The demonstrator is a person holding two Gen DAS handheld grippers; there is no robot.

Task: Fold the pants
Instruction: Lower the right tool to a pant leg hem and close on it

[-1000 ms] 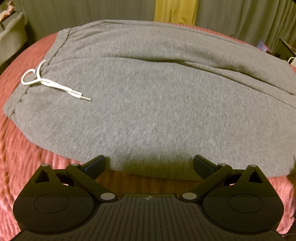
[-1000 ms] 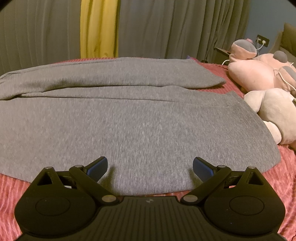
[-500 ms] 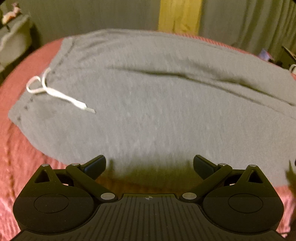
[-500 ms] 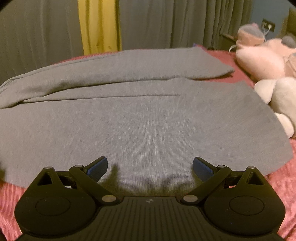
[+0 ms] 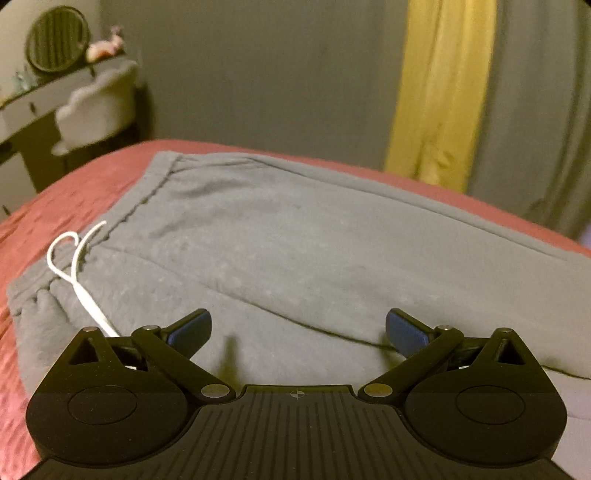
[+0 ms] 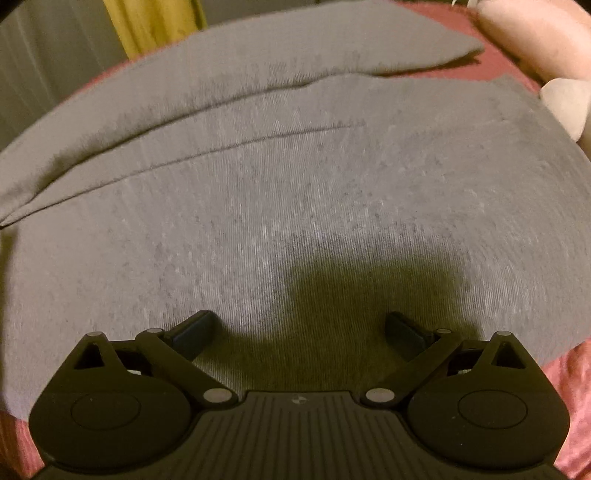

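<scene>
Hovering low over the grey pants (image 5: 295,258), the left hand-held gripper (image 5: 298,330) has its blue-padded fingers spread wide with nothing between them. Only its view shows the waistband end: a white drawstring (image 5: 77,273) loops at 10 o'clock, and a yellow curtain (image 5: 443,92) hangs at 1 o'clock. The right hand-held gripper (image 6: 300,330) is spread too, empty, its shadow on the cloth just ahead. Only its view shows the leg ends at 1 o'clock, near a pink plush toy (image 6: 535,33). The pants lie flat on the red bed (image 5: 55,206).
</scene>
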